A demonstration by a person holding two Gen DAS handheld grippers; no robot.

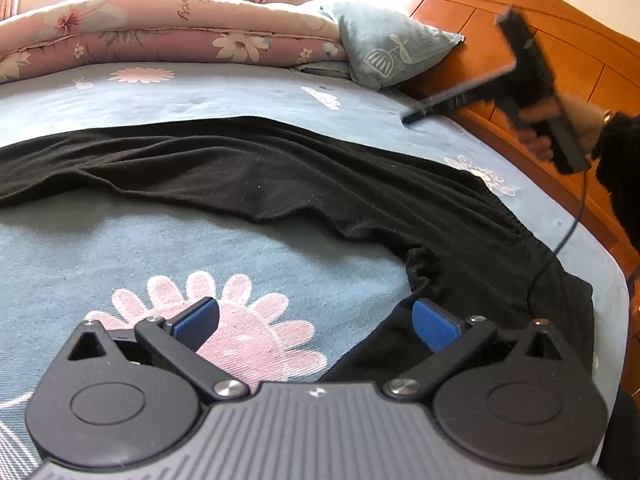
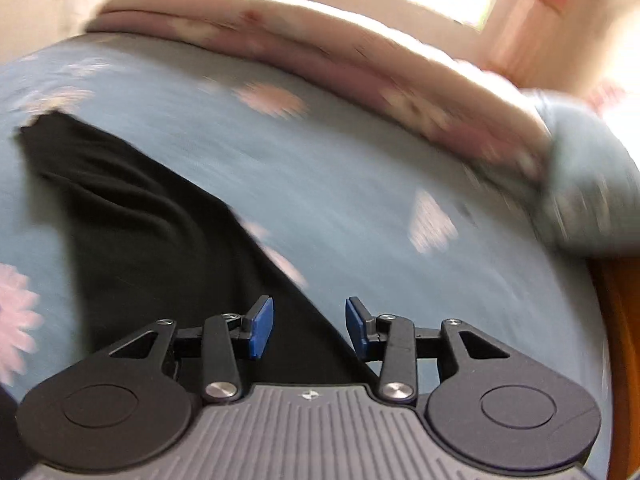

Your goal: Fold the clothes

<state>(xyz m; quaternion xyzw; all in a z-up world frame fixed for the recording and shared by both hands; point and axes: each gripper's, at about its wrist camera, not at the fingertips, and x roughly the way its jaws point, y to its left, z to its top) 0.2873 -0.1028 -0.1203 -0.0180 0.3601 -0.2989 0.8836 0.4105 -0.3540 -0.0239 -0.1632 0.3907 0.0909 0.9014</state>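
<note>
Black garment [image 1: 248, 176] spread long across blue flowered bedsheet [image 1: 120, 236], wrinkled; left end cut off by frame edge in left wrist view, right end w/ gathered waistband-like part near bed's right edge. In right wrist view same garment [image 2: 132, 232] runs diagonally, far end visible upper left, near end hidden under gripper body.

Left gripper [image 1: 316, 326] released: blue pads wide apart, nothing pinched. Left pad over pink flower print, right pad [image 1: 434, 326] over black cloth edge; can't tell if touching cloth.

Right gripper [image 2: 309, 326] also released, pads apart w/ clear gap, nothing between; black cloth behind left pad, blue sheet behind right. Whole right wrist view smeared by motion blur, so details of background hard to read. In left wrist view right gripper [image 1: 412, 116] seen blurred at upper right, raised above bed, held by hand [image 1: 540, 128] w/ dark fuzzy sleeve [image 1: 618, 160]; thin cable [image 1: 568, 232] hangs from it over garment.

Folded pink floral quilt [image 1: 160, 36] at far side, blue pillow [image 1: 384, 44] beside it, against wooden headboard [image 1: 560, 52]. Window area overexposed, nothing discernible there.
</note>
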